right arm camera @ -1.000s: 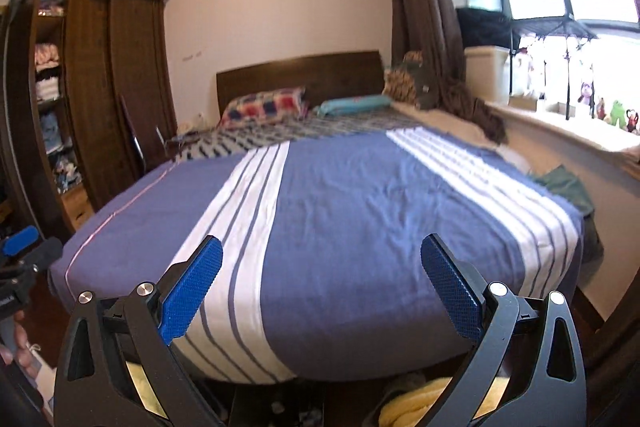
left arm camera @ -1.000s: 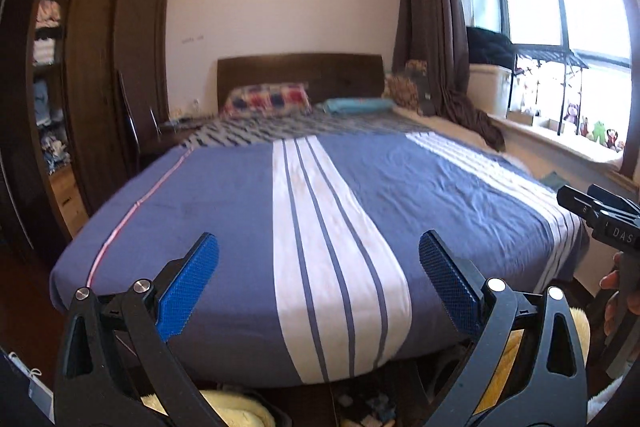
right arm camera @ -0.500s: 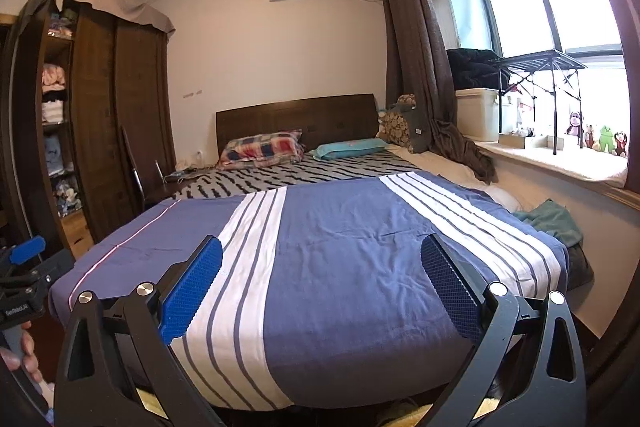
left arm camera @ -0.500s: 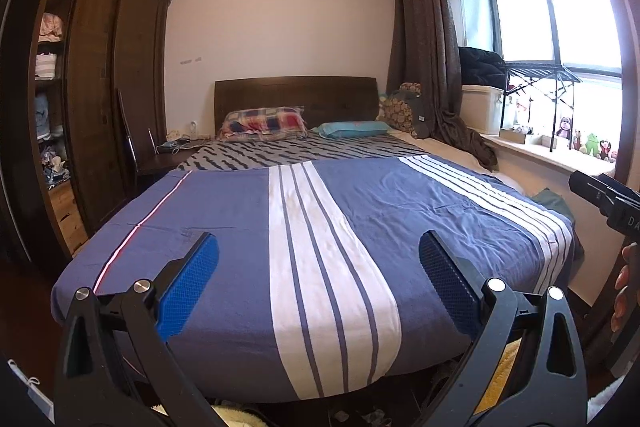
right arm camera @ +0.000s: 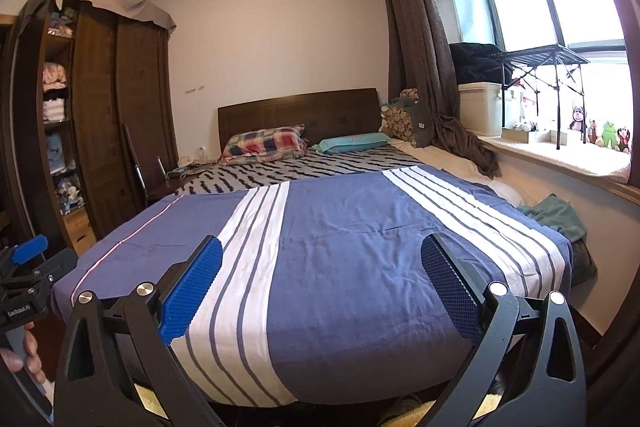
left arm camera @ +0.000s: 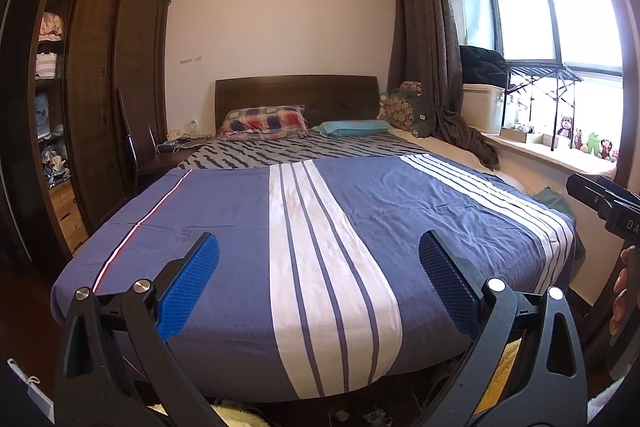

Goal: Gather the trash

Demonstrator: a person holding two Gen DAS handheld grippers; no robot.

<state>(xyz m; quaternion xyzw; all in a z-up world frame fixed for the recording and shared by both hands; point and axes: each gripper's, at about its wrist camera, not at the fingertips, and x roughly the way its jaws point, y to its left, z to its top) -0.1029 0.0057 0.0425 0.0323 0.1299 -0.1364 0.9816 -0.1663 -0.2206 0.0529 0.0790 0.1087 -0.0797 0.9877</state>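
My left gripper [left arm camera: 318, 287] is open and empty, held at the foot of a bed [left arm camera: 340, 211] with a blue and white striped cover. My right gripper [right arm camera: 320, 287] is open and empty too, beside it to the right; its body shows at the right edge of the left wrist view [left arm camera: 608, 203]. The left gripper shows at the left edge of the right wrist view [right arm camera: 24, 279]. Small scraps of litter [left arm camera: 360, 417] lie on the dark floor under the bed's foot. No trash shows on the bed cover.
A dark wardrobe [left arm camera: 100, 107] with open shelves stands left. A chair [left arm camera: 140, 155] is by the bedside. A windowsill [right arm camera: 560, 151] with toys, a rack and a white box [right arm camera: 480, 107] runs along the right. A green cloth [right arm camera: 556, 215] lies between bed and wall. Yellow fluffy items [right arm camera: 490, 401] lie on the floor.
Both grippers have tilted upward and risen, so the view shows more wall and ceiling and less of the floor under the bed. Both stayed open.
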